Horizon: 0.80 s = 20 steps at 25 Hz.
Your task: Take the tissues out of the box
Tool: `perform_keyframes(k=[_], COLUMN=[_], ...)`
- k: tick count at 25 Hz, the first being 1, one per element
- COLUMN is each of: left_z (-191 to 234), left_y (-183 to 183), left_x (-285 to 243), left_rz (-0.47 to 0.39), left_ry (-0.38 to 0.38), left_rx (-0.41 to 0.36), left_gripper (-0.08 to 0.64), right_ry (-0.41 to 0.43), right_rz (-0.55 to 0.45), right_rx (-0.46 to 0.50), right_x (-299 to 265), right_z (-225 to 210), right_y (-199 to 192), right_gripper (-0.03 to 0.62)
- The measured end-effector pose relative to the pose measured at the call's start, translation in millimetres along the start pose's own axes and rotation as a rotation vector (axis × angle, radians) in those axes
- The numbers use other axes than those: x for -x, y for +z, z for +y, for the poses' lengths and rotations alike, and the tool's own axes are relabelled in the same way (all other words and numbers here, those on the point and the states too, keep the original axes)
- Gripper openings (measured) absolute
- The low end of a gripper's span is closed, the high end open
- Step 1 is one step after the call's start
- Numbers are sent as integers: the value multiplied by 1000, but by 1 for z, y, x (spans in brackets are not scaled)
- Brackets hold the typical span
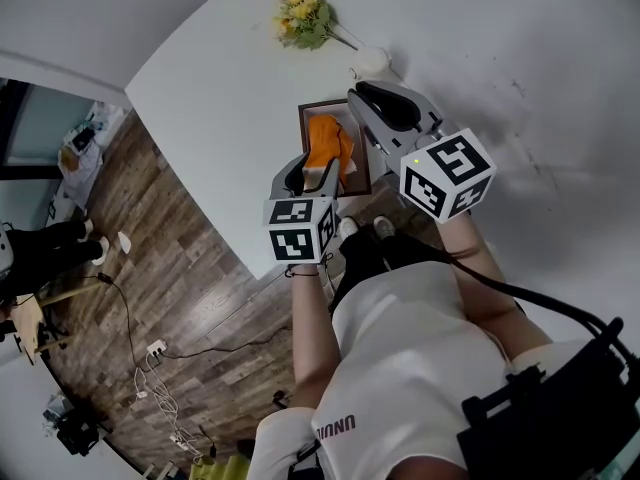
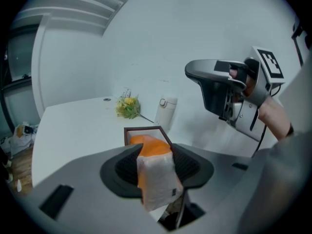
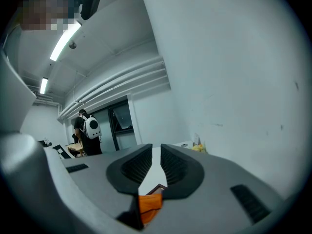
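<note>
A brown box (image 1: 306, 118) stands on the white table (image 1: 220, 98) with orange tissue packs (image 1: 328, 140) in it. My left gripper (image 1: 322, 176) reaches over the box's near end. In the left gripper view it (image 2: 157, 152) is shut on an orange-and-white tissue pack (image 2: 157, 179), which hangs between both pads in front of the box (image 2: 144, 129). My right gripper (image 1: 360, 96) hovers beside the box's far right side. In its own view its (image 3: 156, 161) jaws stand together with only a thin slit and nothing between them; the orange pack (image 3: 148, 204) shows below.
A bunch of yellow flowers (image 1: 303, 18) and a white flask (image 1: 372, 62) stand beyond the box. A white wall runs along the table's right. The table edge drops to a wooden floor with cables (image 1: 150, 358). A person with a backpack (image 3: 89, 130) stands far off.
</note>
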<state>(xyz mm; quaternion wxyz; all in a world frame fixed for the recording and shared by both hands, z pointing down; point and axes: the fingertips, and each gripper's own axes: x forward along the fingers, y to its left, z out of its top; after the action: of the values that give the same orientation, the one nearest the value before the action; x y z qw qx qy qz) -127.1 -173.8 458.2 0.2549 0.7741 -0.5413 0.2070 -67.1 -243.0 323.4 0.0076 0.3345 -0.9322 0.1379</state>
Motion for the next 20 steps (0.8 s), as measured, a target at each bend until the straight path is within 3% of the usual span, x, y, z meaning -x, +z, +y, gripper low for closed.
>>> perform_keyframes(k=[4,20], left_z=[1,0], left_y=[2,15], left_x=[2,12], left_rz=[9,-28], left_ry=[-3,-18], left_rx=[4,-11], left_gripper=[183,172], right_ry=[-34,-40], right_rz=[-2,-19], right_rx=[13,13], right_x=[1,-2], right_z=[-3,-6], right_y=[2,7], right_gripper=[69,67])
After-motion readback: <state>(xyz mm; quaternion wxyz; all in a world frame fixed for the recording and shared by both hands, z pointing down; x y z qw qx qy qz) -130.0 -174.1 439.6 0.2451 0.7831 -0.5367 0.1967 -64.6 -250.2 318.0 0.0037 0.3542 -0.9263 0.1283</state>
